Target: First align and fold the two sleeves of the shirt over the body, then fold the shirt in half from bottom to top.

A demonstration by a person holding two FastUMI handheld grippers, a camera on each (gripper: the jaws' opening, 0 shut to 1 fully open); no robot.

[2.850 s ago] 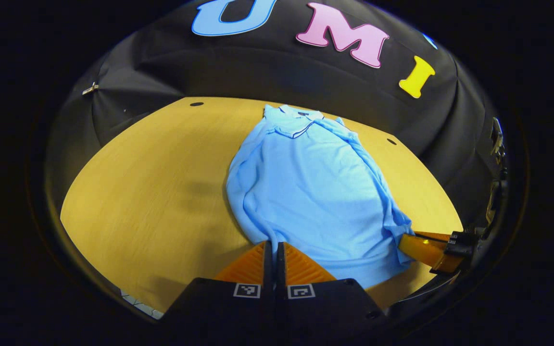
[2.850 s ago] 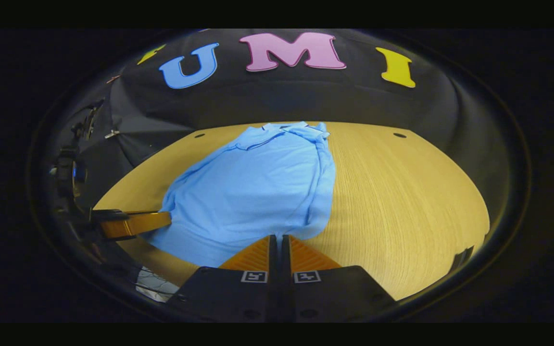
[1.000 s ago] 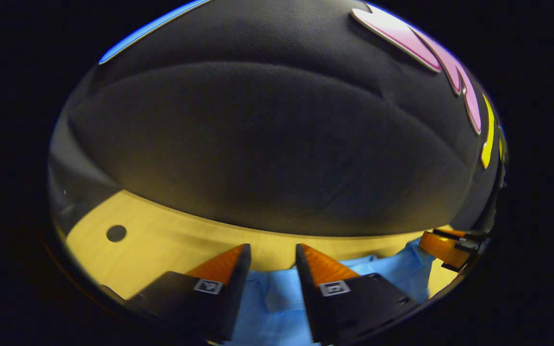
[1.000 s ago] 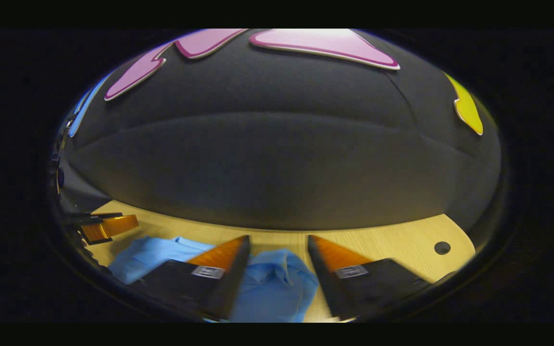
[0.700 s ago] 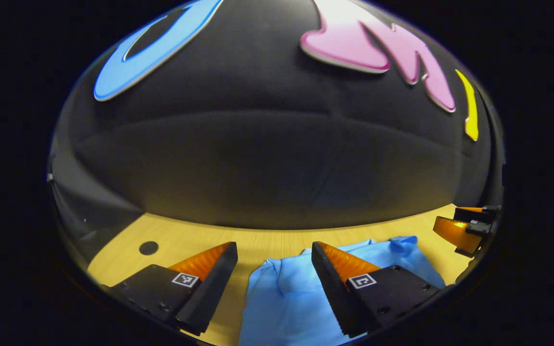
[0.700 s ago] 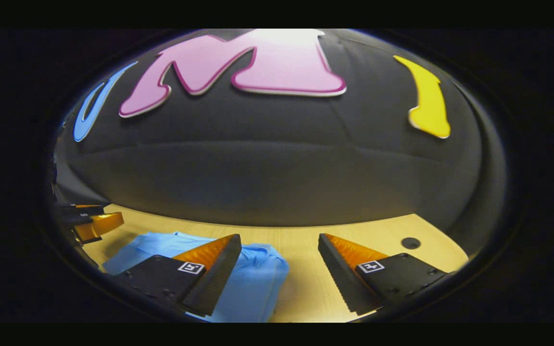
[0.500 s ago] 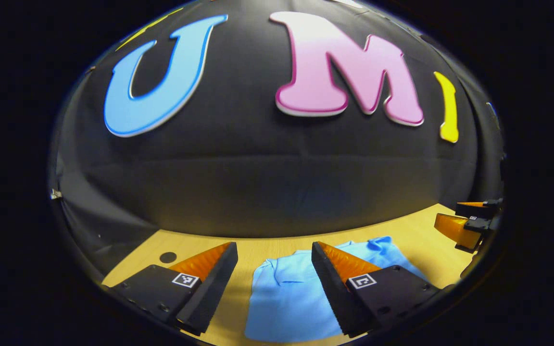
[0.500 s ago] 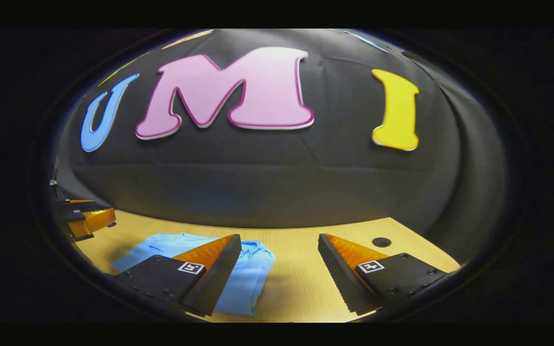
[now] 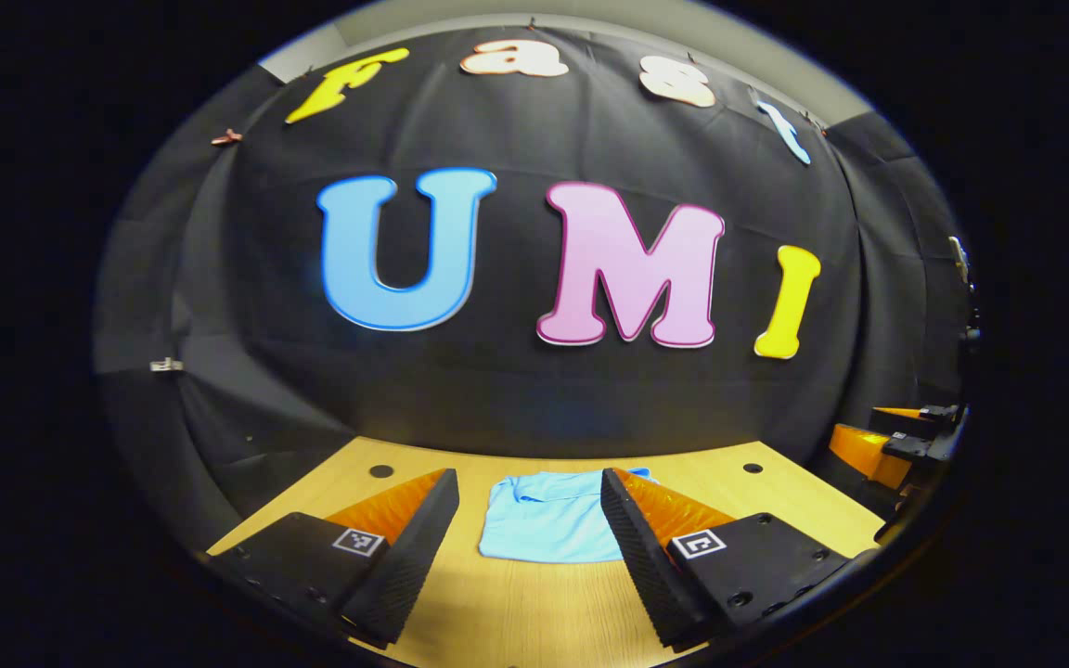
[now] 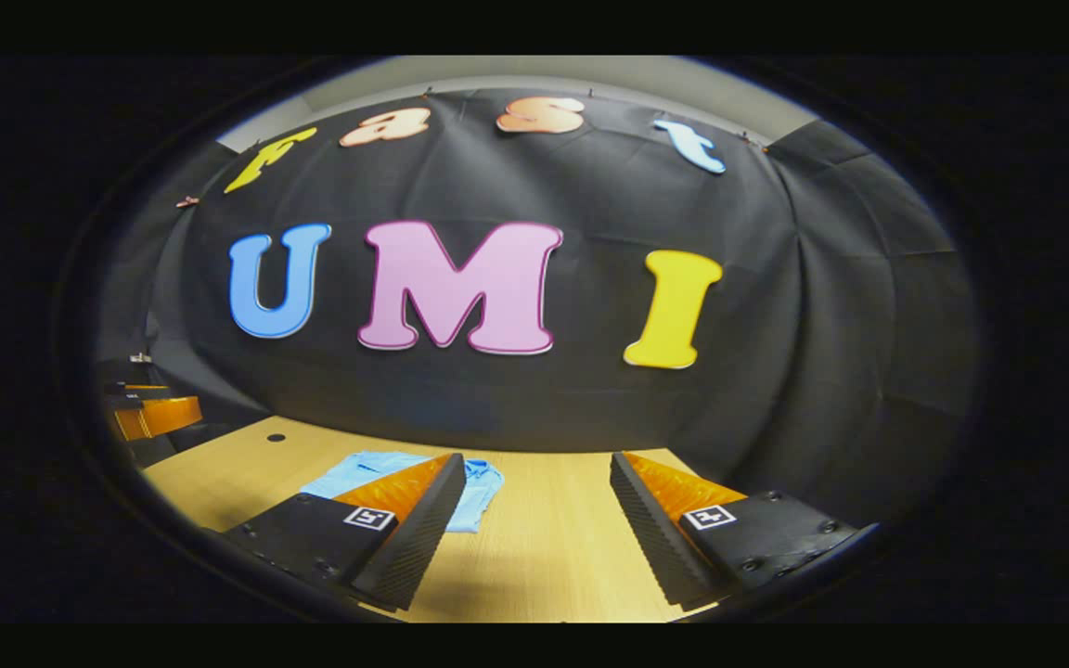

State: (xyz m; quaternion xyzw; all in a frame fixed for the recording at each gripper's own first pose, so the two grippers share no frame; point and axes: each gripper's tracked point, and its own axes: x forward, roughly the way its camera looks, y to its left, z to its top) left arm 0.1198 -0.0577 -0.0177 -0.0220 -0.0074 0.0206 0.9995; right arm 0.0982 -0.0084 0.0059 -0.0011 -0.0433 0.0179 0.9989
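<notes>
From here: left gripper (image 9: 525, 482) has its fingers spread wide with nothing between them, clear of the cloth. Right gripper (image 10: 534, 468) is the same, fingers wide apart and holding nothing.

The shirt (image 9: 544, 515) lies folded into a compact light-blue rectangle on the wooden table (image 9: 534, 612). In the left gripper view it sits at about 6 o'clock, just past the fingertips and framed between them; its right edge is hidden behind the right-hand finger. The collar end looks to be on the far side, toward the booth wall, but it is too small for me to be sure. In the right gripper view the shirt (image 10: 479, 496) sits at about 7 o'clock, mostly behind the left-hand finger, with a strip of it showing beside that finger and bare table between the fingers.

The right gripper (image 9: 878, 445) also shows at 4 o'clock at the edge of the left gripper view, well apart from the shirt. The left gripper (image 10: 149, 417) shows at 8 o'clock in the right gripper view, also well apart from it.

There are small dark holes (image 9: 380, 471) in the table top near the far edge.
</notes>
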